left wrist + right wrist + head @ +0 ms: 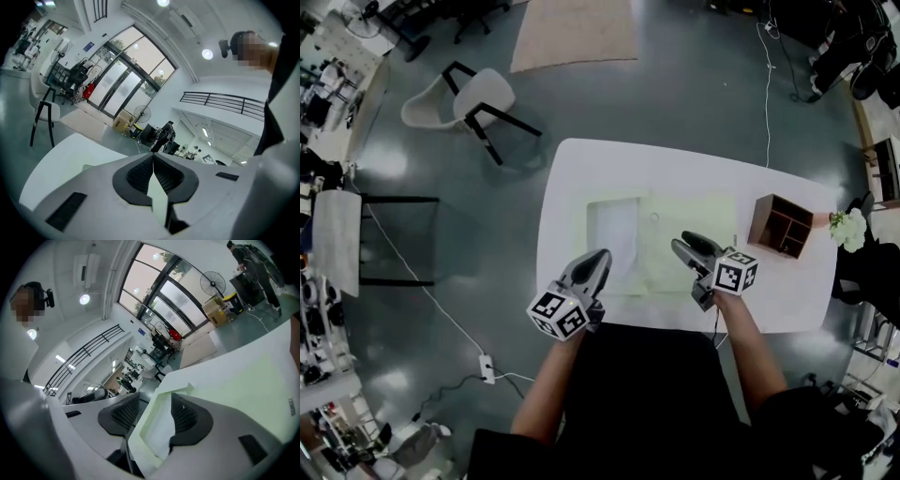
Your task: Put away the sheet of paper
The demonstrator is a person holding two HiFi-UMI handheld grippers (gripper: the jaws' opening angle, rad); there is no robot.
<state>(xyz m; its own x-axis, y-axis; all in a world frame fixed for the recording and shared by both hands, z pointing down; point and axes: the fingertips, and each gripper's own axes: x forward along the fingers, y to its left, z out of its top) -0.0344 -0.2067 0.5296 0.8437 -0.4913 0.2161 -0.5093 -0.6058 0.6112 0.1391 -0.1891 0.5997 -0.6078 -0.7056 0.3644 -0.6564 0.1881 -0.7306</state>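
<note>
The white sheet of paper [614,230] lies at the centre of the frame, on the left half of a pale green folder [698,230] spread on the white counter [675,169].

The left hand-held gripper [598,259] is at the folder's lower edge. In the left gripper view its jaws are pressed together on a thin pale edge, which I think is the folder's cover and not the paper. The right hand-held gripper [686,244] is over the folder's right half. Its jaws stand wide apart with a corner of the green folder loose between them, so nothing is gripped there.

The step in hand seems to be closing the sheet inside the folder. The next move probably needs the right jaws either to close on that corner or to draw clear of it, while the left grip keeps the cover from sliding. A wooden box [780,225] stands at the right of the counter, perhaps the final place.
</note>
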